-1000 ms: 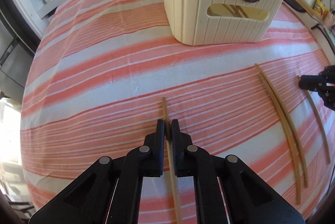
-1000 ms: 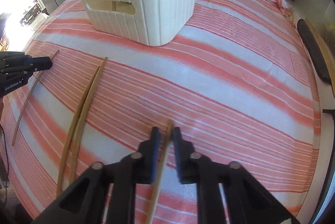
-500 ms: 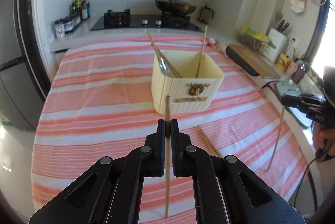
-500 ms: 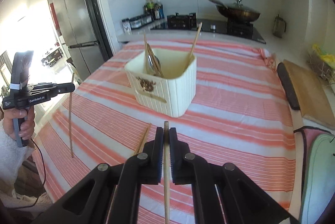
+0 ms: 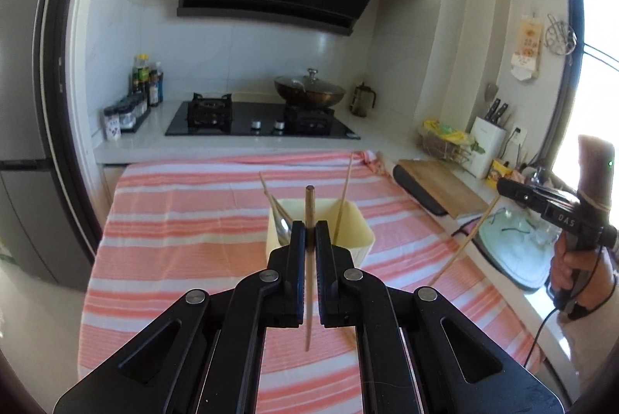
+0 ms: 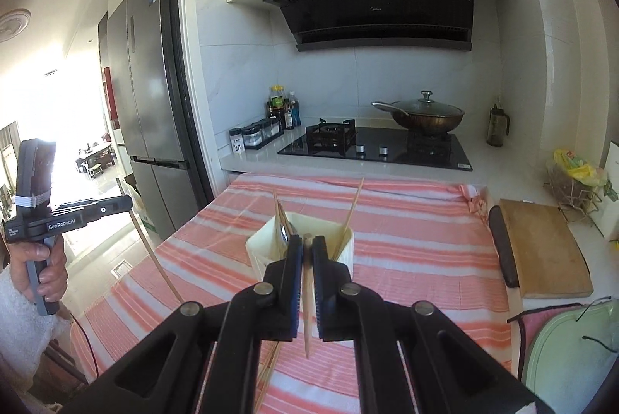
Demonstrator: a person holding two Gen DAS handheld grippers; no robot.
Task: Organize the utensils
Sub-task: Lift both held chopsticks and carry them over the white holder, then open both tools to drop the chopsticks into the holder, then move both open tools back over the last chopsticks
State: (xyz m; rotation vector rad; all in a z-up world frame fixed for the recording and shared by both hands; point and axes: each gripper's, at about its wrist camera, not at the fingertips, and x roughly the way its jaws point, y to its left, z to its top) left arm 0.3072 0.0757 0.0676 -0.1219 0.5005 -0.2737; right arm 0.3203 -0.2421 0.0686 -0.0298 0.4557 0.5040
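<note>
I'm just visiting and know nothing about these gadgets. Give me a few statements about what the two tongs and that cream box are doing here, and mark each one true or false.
1. Each of the two tongs is clamped on a chopstick. True: the left tongs grip the left chopstick, and the right tongs grip the right chopstick.
2. The cream holder lies tipped on its side. False: it stands upright on the striped tablecloth.
3. The holder is empty. False: chopsticks and a metal utensil already lean inside it.
4. A lidded wok sits on the stove behind the table. True.
5. Loose chopsticks remain on the cloth. True, seen under the right tongs.
</note>
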